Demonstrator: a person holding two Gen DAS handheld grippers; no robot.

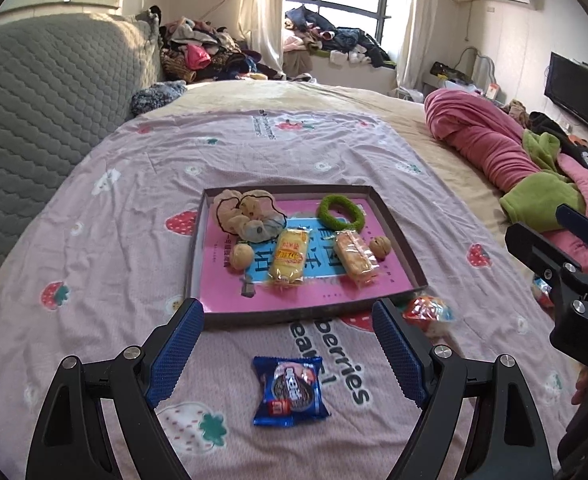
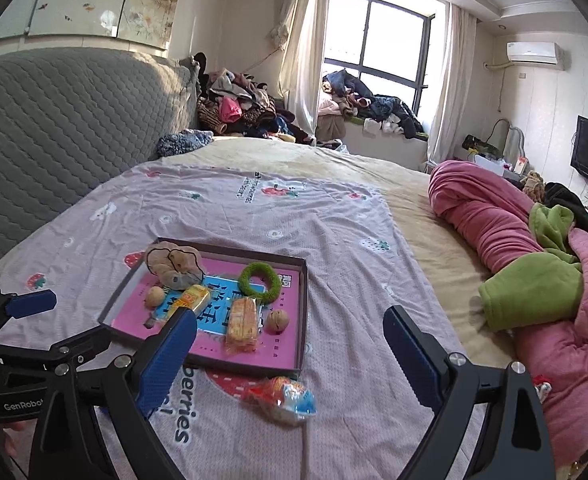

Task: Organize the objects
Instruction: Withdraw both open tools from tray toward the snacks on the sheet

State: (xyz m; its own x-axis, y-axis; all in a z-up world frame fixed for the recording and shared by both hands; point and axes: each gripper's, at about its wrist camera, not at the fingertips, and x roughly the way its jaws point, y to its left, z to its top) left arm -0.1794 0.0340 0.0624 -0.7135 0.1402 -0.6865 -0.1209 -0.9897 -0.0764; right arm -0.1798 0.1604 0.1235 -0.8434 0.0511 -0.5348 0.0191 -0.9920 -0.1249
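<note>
On rumpled strawberry-print cloth [image 1: 142, 208], both grippers' ribbed blue fingers [image 1: 176, 356] [image 2: 166, 364] gape, grasping nothing

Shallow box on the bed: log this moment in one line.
shallow cardboard box: holds snacks | blue cookie packet: outside | left gripper: open | right gripper: open

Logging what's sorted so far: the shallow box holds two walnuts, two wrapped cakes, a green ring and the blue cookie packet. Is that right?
Not quite. The blue cookie packet is not in the shallow box; the left wrist view shows it on the bedsheet in front of the box. The walnuts, wrapped cakes and green ring are inside.
</note>
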